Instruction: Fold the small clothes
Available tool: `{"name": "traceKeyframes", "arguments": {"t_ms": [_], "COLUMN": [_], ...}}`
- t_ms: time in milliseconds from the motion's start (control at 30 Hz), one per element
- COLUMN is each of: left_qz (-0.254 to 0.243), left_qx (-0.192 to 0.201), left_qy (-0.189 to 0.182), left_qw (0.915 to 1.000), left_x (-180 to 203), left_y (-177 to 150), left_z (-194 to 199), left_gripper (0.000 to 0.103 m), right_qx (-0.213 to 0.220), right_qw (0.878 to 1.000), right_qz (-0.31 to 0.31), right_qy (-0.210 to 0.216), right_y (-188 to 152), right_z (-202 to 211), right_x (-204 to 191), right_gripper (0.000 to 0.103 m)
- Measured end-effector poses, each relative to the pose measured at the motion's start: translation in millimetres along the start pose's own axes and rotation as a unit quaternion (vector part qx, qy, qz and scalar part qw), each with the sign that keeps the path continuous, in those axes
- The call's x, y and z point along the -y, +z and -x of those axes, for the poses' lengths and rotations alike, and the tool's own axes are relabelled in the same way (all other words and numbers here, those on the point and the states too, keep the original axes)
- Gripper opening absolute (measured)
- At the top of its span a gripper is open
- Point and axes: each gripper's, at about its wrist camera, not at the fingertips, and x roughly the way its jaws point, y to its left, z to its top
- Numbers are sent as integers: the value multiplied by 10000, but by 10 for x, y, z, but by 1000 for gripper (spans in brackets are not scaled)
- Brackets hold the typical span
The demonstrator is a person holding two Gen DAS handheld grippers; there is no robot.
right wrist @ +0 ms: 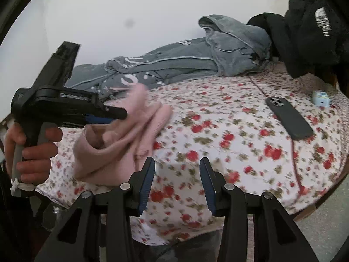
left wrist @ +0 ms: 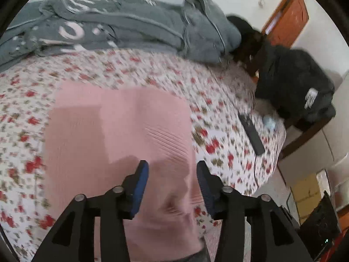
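A pink knit garment (left wrist: 117,131) lies on the flowered bed sheet (left wrist: 218,113). In the left wrist view it fills the middle, and my left gripper (left wrist: 172,168) hovers over its near part with its jaws apart and nothing between them. In the right wrist view the same garment (right wrist: 122,139) looks bunched up at the left, under the left gripper (right wrist: 109,118) held by a hand. My right gripper (right wrist: 176,166) is open and empty above the bare sheet (right wrist: 240,144), to the right of the garment.
A grey blanket (left wrist: 130,26) lies along the far side of the bed by the wall. A black phone (right wrist: 288,118) and a small light-blue box (right wrist: 320,97) lie on the right of the bed. A black jacket (left wrist: 292,83) hangs on a chair beyond the right edge.
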Motion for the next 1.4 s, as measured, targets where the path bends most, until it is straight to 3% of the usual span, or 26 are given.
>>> {"name": "traceKeyframes", "arguments": {"t_ms": [167, 300, 467, 533, 567, 600, 633, 700, 767, 833, 933, 1000, 1067, 1200, 1333, 1400], "left_qz": [188, 325, 326, 340, 370, 412, 440, 472, 467, 461, 403, 293, 195, 167, -125, -352], "left_qx": [512, 585, 503, 502, 498, 484, 468, 457, 457, 412, 336, 328, 356, 277, 208, 179], "left_qy": [379, 675, 903, 986, 986, 944, 904, 819, 737, 648, 618, 577, 549, 361, 302, 358], "left_qw": [9978, 9955, 9941, 9933, 9932, 9935, 9938, 9945, 9951, 9960, 9967, 9974, 9977, 9988, 9993, 9986], "left_x": [-465, -851, -1195, -1274, -1317, -1363, -1386, -1416, -1420, -1402, -1340, -1285, -1247, -1164, -991, -875], "left_y": [-48, -134, -335, -392, -415, -435, -444, -473, -495, -522, -549, -593, -657, -797, -949, -1055], "left_z": [410, 519, 572, 563, 563, 557, 545, 520, 497, 459, 407, 405, 428, 423, 422, 412], "left_gripper": [52, 53, 53, 53, 53, 53, 53, 53, 54, 54, 54, 58, 63, 64, 65, 66], "right_qx": [128, 145, -274, -662, -836, -996, -1034, -611, -321, -531, -911, -853, -642, -269, -195, -274], "right_qw": [9982, 9949, 9938, 9930, 9918, 9905, 9915, 9963, 9936, 9920, 9925, 9933, 9941, 9949, 9913, 9922], "right_qz": [-89, -393, -906, -866, -833, -761, -575, -248, -619, -895, -617, -561, -664, -519, -266, -68], "right_qy": [581, 915, 590, 459, 493, 567, 537, 556, 889, 718, 542, 548, 565, 816, 1275, 1212], "right_y": [286, 507, 671, 671, 656, 634, 626, 662, 693, 627, 493, 546, 606, 659, 532, 427], "right_z": [-166, -424, -967, -1230, -1320, -1398, -1431, -1303, -1184, -1285, -1469, -1327, -1111, -680, -475, -478], "right_x": [-251, -395, -506, -583, -601, -634, -683, -698, -501, -364, -375, -371, -352, -440, -635, -738], "right_gripper": [62, 70, 70, 64, 41, 26, 24, 18, 18, 18, 25, 34, 37, 54, 60, 60]}}
